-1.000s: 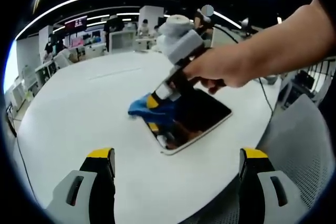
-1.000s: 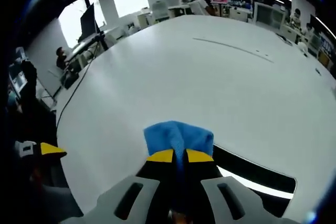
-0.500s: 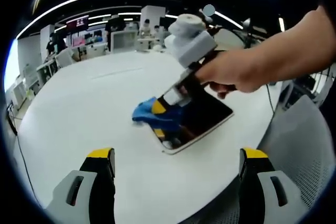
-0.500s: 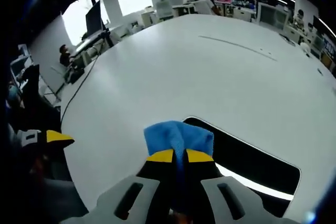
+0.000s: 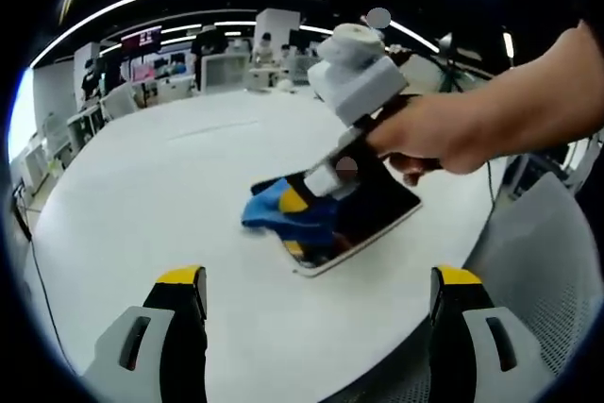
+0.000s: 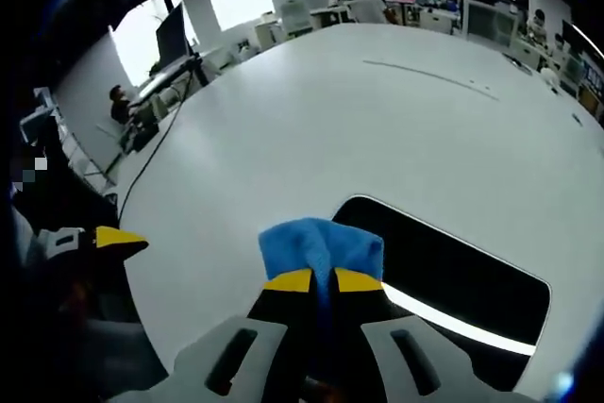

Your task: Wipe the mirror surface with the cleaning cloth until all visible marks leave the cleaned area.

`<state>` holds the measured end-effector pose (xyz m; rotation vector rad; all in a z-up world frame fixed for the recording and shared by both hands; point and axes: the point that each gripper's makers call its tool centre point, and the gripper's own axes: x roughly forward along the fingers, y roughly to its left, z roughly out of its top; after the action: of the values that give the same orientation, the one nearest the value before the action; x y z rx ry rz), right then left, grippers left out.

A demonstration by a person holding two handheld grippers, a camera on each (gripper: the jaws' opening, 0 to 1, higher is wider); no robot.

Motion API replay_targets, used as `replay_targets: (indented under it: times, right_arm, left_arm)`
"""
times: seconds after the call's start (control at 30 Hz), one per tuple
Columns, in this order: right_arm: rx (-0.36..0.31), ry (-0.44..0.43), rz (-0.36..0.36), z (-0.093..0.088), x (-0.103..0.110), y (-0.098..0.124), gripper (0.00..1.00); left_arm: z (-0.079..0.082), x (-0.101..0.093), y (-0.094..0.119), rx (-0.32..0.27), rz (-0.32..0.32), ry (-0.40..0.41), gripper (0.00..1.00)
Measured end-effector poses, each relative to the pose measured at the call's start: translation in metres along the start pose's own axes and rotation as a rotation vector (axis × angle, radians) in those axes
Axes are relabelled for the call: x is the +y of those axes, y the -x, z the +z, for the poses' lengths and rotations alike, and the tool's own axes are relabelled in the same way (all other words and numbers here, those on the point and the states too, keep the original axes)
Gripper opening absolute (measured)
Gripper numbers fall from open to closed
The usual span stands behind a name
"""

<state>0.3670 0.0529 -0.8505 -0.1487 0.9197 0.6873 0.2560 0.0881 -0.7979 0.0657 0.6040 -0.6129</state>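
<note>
In the right gripper view the right gripper (image 6: 321, 280) has its yellow-tipped jaws pinched tight on a folded blue cleaning cloth (image 6: 321, 244), which bulges out ahead of the tips. The cloth rests at the near edge of the mirror (image 6: 453, 276), a dark rounded-corner rectangle lying flat on the white counter (image 6: 377, 129).

In the left gripper view the same right gripper (image 5: 300, 212), held by a hand (image 5: 429, 134), presses the cloth (image 5: 274, 214) onto the mirror's left end; the mirror (image 5: 377, 209) lies toward the counter's right edge, and the cloth overhangs onto the bare counter (image 5: 142, 205). The left gripper (image 5: 316, 327) hangs over the counter's near edge, its jaws spread wide apart, gripping nothing and well apart from the mirror.
</note>
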Motion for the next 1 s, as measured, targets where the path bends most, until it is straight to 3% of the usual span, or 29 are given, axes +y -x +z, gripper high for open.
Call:
replay_targets:
  times: [0.5, 1.0]
  right_arm:
    - [0.004, 0.043, 0.009, 0.001, -0.003, 0.001, 0.02]
    - [0.017, 0.045, -0.01, -0.007, -0.022, 0.009, 0.01]
  left_arm:
    - [-0.003, 0.0, 0.0, 0.014, -0.001, -0.006, 0.99]
    - [-0.004, -0.001, -0.001, 0.021, -0.006, -0.019, 0.99]
